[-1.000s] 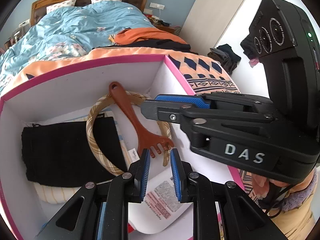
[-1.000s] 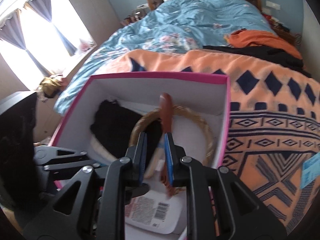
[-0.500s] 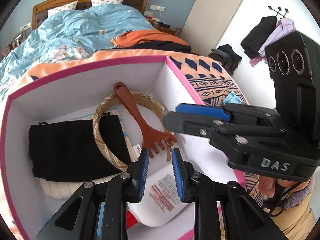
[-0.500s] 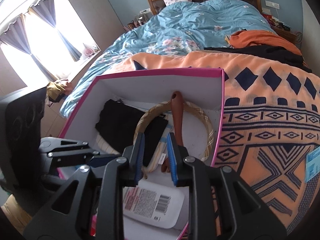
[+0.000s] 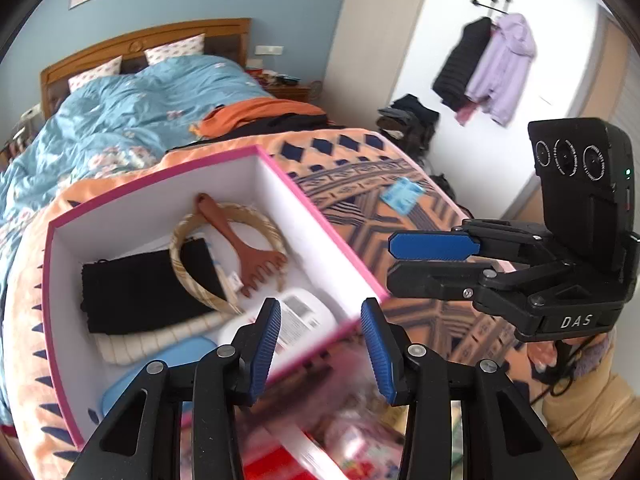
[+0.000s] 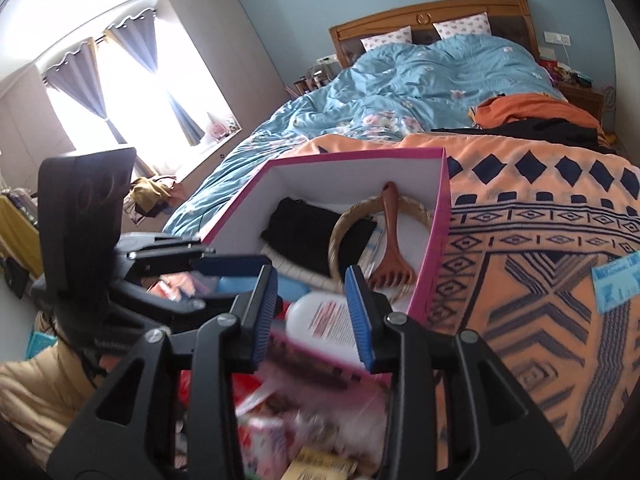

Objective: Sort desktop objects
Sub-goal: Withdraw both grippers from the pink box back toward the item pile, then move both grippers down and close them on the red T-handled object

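A pink-rimmed white box point(image 5: 320, 220) point(image 6: 438, 232) sits on an orange patterned blanket. In it lie a brown wooden comb point(image 5: 244, 244) point(image 6: 390, 248), a woven hairband point(image 5: 188, 284) point(image 6: 340, 236), a black cloth point(image 5: 136, 296) point(image 6: 304, 232) and a white bottle point(image 5: 304, 316) point(image 6: 324, 320). My left gripper point(image 5: 320, 354) is open and empty above the box's near edge. My right gripper point(image 6: 312, 316) is open and empty, to the right of the box in the left wrist view point(image 5: 432, 258).
A blurred heap of packets point(image 5: 352, 440) point(image 6: 304, 420) lies below both grippers. A small blue packet point(image 5: 402, 194) point(image 6: 616, 284) lies on the blanket point(image 6: 540, 320). A bed with a blue quilt point(image 6: 420, 92) is behind.
Both grippers have pulled back and up from inside the box and opened wider. The comb and other items stay in the box.
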Tool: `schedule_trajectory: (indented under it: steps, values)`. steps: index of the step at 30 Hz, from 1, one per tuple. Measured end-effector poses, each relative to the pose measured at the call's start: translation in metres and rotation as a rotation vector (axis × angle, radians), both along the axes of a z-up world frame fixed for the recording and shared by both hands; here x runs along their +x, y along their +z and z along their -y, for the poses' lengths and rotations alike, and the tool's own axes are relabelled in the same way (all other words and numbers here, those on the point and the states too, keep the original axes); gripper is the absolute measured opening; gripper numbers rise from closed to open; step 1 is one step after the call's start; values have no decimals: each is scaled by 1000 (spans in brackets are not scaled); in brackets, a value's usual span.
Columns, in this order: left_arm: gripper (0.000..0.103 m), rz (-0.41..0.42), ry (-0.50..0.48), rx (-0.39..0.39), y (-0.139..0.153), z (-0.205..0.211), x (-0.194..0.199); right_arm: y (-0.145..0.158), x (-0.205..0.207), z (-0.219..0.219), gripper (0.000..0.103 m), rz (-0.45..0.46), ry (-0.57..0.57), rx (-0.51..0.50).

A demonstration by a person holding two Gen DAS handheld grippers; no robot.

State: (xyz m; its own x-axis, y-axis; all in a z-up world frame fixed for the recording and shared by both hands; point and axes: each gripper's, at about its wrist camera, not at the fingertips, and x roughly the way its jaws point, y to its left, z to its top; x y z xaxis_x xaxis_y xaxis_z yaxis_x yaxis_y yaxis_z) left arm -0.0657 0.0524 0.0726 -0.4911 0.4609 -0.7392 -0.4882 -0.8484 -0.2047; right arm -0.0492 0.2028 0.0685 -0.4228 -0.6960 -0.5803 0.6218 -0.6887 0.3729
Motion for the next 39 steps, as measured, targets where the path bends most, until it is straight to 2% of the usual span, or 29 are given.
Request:
schedule_trajectory:
  steps: [6, 13, 23, 25, 32, 35, 39]
  values:
    - [44, 11, -62, 9, -1, -11, 37, -12, 43, -23, 41, 11, -16, 17]
    - [44, 39, -202, -8, -20, -41, 77, -50, 95, -55, 47, 67, -114, 95]
    - [44, 89, -403, -114, -63, -110, 101, -116, 158, -97, 48, 214, -310, 190]
    - [44, 95, -428, -139, -69, -121, 104, -120, 166, -103, 54, 222, -349, 209]
    - [44, 110, -437, -163, -82, -132, 101, -134, 194, -103, 57, 264, -351, 240]
    - [44, 116, -415, -140, -79, -124, 94, -141, 202, -103, 57, 282, -348, 251]
    - [44, 124, -365, -98, -75, -104, 84, -132, 200, -106, 57, 240, -369, 218]
